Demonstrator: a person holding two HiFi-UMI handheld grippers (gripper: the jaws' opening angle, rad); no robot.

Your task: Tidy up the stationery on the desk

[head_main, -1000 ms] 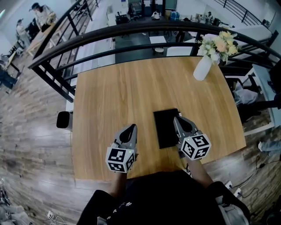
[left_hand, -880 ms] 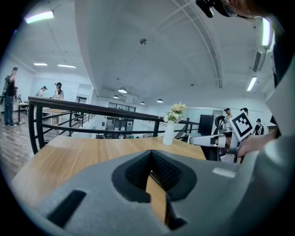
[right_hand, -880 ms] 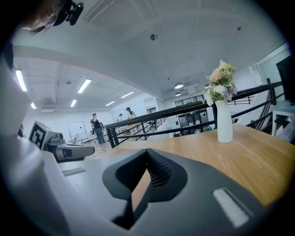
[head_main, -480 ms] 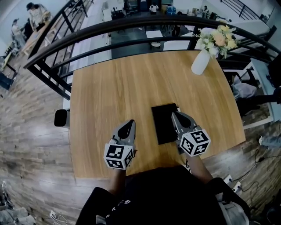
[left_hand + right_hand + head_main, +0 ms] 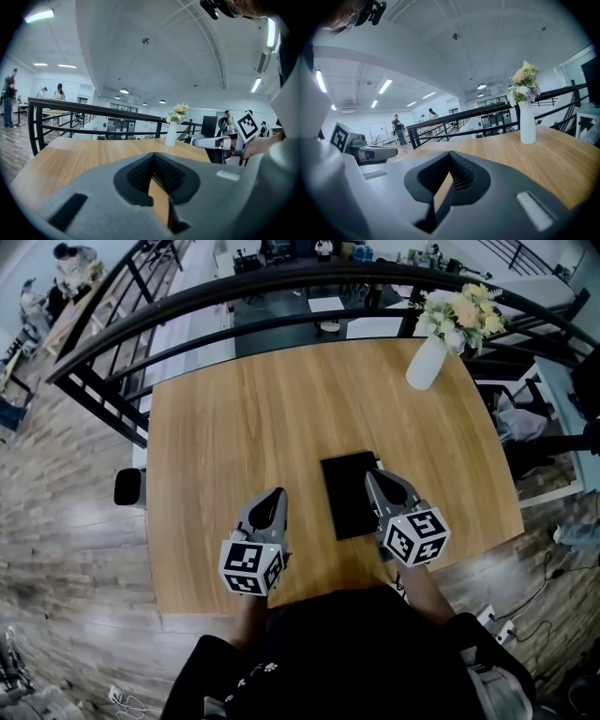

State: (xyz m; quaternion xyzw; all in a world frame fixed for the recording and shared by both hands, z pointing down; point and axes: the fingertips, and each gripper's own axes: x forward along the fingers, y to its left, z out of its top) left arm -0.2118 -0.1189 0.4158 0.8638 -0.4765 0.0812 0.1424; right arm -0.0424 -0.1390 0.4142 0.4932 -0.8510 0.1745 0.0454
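Two tools hang side by side over the near part of a wooden counter (image 5: pixel 253 418), each held from below by the person in dark clothes at the bottom of the head view. On the left tool (image 5: pixel 277 495) the jaws are pressed together with nothing between them; its own view shows only a thin slit of bare wood past the tips. The right tool (image 5: pixel 371 476) has its jaws closed as well and grips nothing, with the same sliver of counter showing through. A flat black pad (image 5: pixel 345 498), the one piece of stationery in sight, lies on the counter between the two tools, much nearer the right one, whose tip sits over the pad's right edge; whether it touches the pad cannot be told. The left tool is well clear of the pad, over bare wood. A white vase of flowers (image 5: pixel 427 360) stands upright at the far right corner of the counter, and a dark curved railing (image 5: pixel 281 292) runs behind the far edge.
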